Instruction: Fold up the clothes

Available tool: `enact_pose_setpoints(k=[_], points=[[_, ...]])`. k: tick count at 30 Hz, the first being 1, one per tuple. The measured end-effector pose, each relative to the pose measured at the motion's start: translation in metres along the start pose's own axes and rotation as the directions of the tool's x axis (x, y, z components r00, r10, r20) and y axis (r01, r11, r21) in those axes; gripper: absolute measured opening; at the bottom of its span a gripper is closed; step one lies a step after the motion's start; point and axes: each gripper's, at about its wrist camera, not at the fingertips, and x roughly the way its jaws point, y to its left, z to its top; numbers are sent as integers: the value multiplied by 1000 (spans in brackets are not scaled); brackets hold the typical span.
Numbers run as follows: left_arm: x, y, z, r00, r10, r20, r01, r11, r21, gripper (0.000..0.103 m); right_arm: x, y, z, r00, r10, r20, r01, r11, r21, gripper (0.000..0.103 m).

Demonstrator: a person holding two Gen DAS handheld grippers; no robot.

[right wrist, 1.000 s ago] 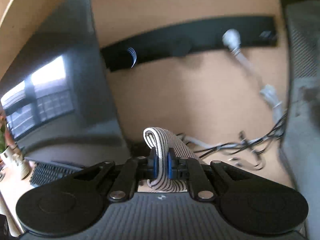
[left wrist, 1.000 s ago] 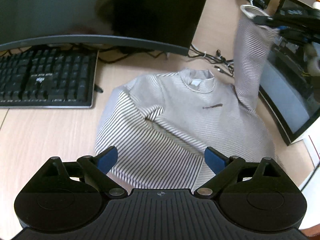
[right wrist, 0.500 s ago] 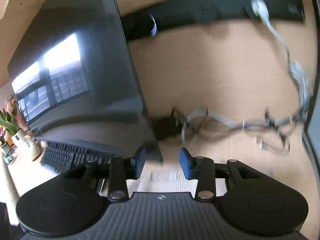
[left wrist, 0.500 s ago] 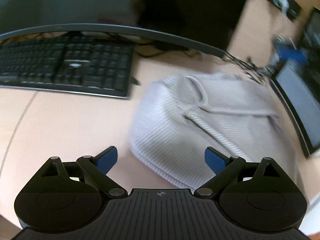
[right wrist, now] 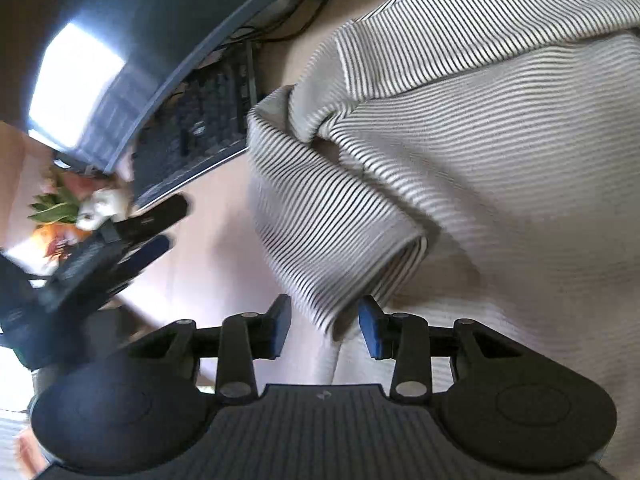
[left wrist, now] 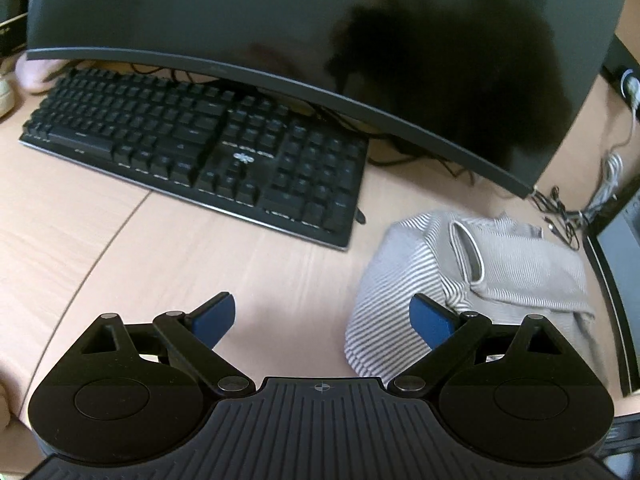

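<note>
Sweater [left wrist: 472, 280], grey with fine dark stripes, lies bunched on the desk [left wrist: 200, 264], just right of the keyboard [left wrist: 192, 152] and below the monitor [left wrist: 280, 32] edge; one sleeve [left wrist: 520, 264] is folded across its body. No container shows in either view. The left gripper [left wrist: 322, 318] hangs over bare desk with its blue fingers [left wrist: 212, 316] spread wide, empty; its right finger sits over the sweater's lower left edge, though contact cannot be judged. The right gripper [right wrist: 324, 326] is low over the sweater [right wrist: 480, 160], jaws partly apart, and a sleeve cuff [right wrist: 348, 280] lies just ahead of the gap, not pinched. At the left of the right wrist view, the left gripper [right wrist: 120, 240] appears, blurred, beside a plant [right wrist: 56, 208].
</note>
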Motion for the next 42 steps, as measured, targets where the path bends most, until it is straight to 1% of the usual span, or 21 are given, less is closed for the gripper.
enact_pose_setpoints(k=[1,2,4,5,7,9,10,11,12,14,18,22,25,27,29,32,35,37,38,40,42], points=[[0,3,0,1000,5,2,-5,1000,-8,97,3,6,-1,1000,-19,18,20,999,-25,11],[0,5,1,1000,11,1,-11,1000,-19,97,1,15,2,998,-32,46,35,997,-64,4],[2,7,3,1000,16,-3,-16,999,-40,97,-24,43,14,989,2,149,26,983,-182,3],[3,6,4,1000,12,-3,-12,999,-44,97,-45,60,23,975,35,218,22,967,-255,3],[4,0,6,1000,-2,-2,2,999,-39,97,-102,88,40,915,100,391,72,912,-403,3],[5,-11,5,1000,-26,-2,26,999,-24,97,-159,110,56,826,167,538,161,844,-511,3],[6,-18,5,999,-39,-4,39,999,-15,97,-183,113,63,784,182,594,216,816,-535,3],[7,-26,5,999,-54,-8,54,999,-6,97,-199,112,70,758,182,626,258,798,-545,3],[8,-33,4,998,-68,-13,68,998,4,97,-208,107,76,743,167,648,295,788,-541,3],[12,-49,3,995,-96,-24,96,995,33,97,-217,87,88,726,116,678,361,774,-519,3],[20,-81,-1,989,-140,-57,145,985,97,97,-213,25,112,749,-6,663,403,799,-448,3],[30,-109,-4,981,-173,-91,186,970,157,97,-194,-39,132,778,-117,617,406,843,-352,3],[39,-131,-5,973,-196,-117,217,955,200,97,-175,-84,132,812,-153,564,374,877,-300,5],[44,-144,-5,970,-207,-129,232,946,227,97,-164,-112,132,827,-213,520,375,899,-228,8],[49,-155,-5,966,-221,-135,250,935,252,97,-155,-134,128,828,-292,478,408,899,-157,11],[56,-174,-3,957,-254,-142,285,916,283,97,-152,-155,113,808,-372,456,461,882,-96,18],[65,-189,-1,945,-294,-144,325,897,300,97,-162,-155,112,788,-363,497,457,886,-76,20],[76,-195,-1,942,-296,-157,331,894,303,97,-166,-140,114,785,-320,530,434,895,-102,20],[82,-197,-1,943,-290,-164,328,894,304,97,-165,-131,116,789,-294,540,416,902,-117,20],[93,-200,-2,943,-280,-180,325,895,306,97,-160,-123,116,812,-228,537,359,921,-151,20],[103,-199,-3,939,-281,-201,332,892,306,97,-144,-118,118,835,-199,513,331,926,-179,20]])
